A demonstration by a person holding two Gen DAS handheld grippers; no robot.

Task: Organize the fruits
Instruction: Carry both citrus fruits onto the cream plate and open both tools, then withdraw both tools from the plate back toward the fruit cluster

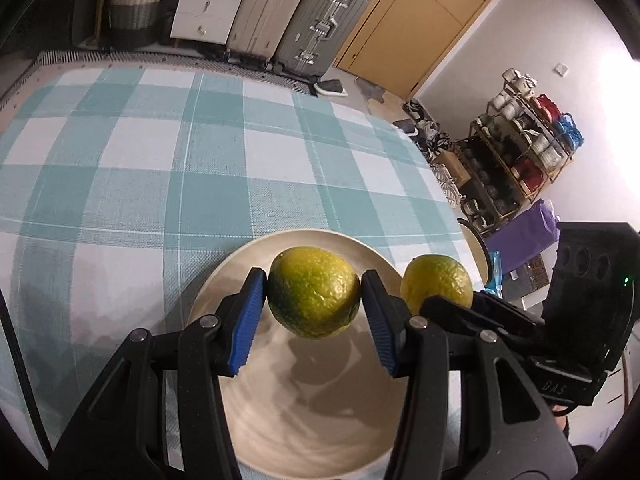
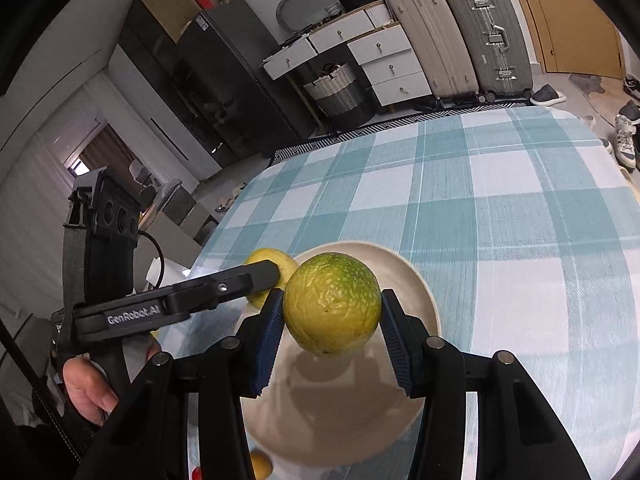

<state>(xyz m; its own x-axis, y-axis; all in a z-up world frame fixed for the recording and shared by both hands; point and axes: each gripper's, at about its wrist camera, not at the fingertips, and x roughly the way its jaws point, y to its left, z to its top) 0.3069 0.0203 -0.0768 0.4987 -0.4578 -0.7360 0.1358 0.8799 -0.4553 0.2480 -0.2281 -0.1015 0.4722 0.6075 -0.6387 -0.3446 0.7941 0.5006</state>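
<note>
above the plate [image 1: 224,276] both green fruits hang clamped in fingers, left fruit [image 1: 314,292] over its middle, right fruit [image 2: 332,303] near its rim.

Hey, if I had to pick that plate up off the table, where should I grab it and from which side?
Probably the raised rim of the plate, coming in low from its right side. The plate is shallow and wide, so only its lip fits between two fingers. That side faces open tablecloth, while both grippers and their fruits crowd the near side.
</note>
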